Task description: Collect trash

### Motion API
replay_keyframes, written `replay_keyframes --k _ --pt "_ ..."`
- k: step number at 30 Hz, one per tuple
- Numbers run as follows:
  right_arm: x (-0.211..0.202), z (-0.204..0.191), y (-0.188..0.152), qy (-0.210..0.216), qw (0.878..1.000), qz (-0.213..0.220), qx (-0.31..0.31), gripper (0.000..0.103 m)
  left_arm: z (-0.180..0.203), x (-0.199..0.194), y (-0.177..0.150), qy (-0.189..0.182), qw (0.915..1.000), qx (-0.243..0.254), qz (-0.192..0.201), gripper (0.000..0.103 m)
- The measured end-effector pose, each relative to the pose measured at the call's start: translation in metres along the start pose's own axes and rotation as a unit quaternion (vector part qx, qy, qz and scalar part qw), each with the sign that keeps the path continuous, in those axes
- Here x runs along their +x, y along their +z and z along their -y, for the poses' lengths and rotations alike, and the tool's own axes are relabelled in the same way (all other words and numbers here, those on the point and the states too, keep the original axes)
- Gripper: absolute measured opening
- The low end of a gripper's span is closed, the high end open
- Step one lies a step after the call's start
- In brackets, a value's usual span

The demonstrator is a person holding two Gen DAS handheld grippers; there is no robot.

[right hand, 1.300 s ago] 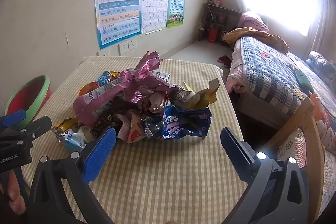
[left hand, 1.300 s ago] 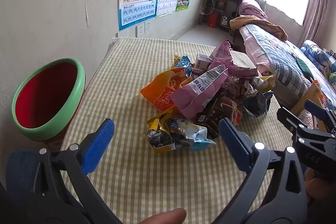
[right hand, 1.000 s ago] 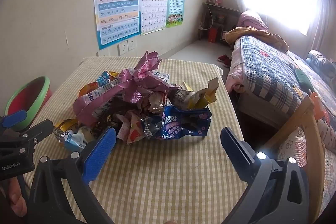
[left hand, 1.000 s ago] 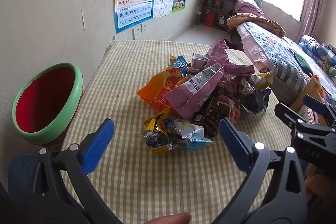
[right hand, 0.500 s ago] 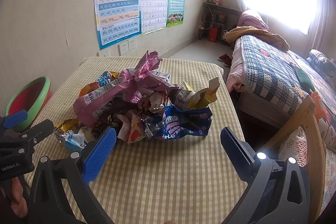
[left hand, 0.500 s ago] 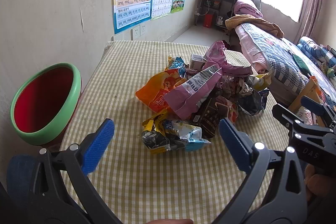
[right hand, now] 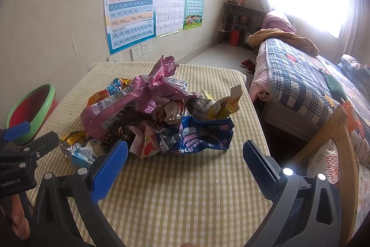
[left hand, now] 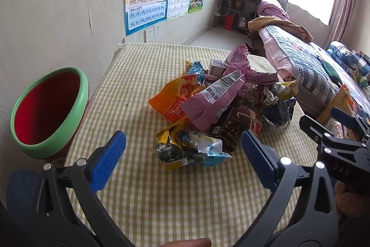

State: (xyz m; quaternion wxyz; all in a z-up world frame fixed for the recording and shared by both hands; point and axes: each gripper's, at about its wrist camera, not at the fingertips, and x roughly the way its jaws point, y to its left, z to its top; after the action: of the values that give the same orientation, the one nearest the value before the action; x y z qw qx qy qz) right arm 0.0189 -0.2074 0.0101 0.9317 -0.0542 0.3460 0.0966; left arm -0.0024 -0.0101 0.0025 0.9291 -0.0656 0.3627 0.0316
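A pile of snack wrappers (left hand: 222, 105) lies on a checked tablecloth (left hand: 143, 189); it also shows in the right wrist view (right hand: 157, 115). A crumpled yellow and blue wrapper (left hand: 189, 147) lies nearest my left gripper (left hand: 183, 159), which is open and empty just short of it. A blue Oreo bag (right hand: 198, 136) lies at the pile's near right. My right gripper (right hand: 185, 163) is open and empty in front of it. A red bin with a green rim (left hand: 48, 108) stands off the table's left edge.
The wall with posters (right hand: 129, 4) runs behind the table. A bed (right hand: 312, 75) stands to the right across a gap. A wooden chair back (right hand: 342, 154) stands at the table's near right. Each gripper shows at the edge of the other's view.
My left gripper has drifted slightly, so the pile and bin shift a little in its view. The right gripper has hardly moved. Both stay open.
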Motion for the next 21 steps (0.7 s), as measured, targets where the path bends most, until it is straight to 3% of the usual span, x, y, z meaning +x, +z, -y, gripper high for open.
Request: replay_keyframes --k 21 --pt "0.0037 0.0021 -0.0009 0.007 1.0 -0.005 0.007 0.096 -0.0018 0.0033 -0.0007 -0.006 0.9999 -0.004 -0.008 0.098"
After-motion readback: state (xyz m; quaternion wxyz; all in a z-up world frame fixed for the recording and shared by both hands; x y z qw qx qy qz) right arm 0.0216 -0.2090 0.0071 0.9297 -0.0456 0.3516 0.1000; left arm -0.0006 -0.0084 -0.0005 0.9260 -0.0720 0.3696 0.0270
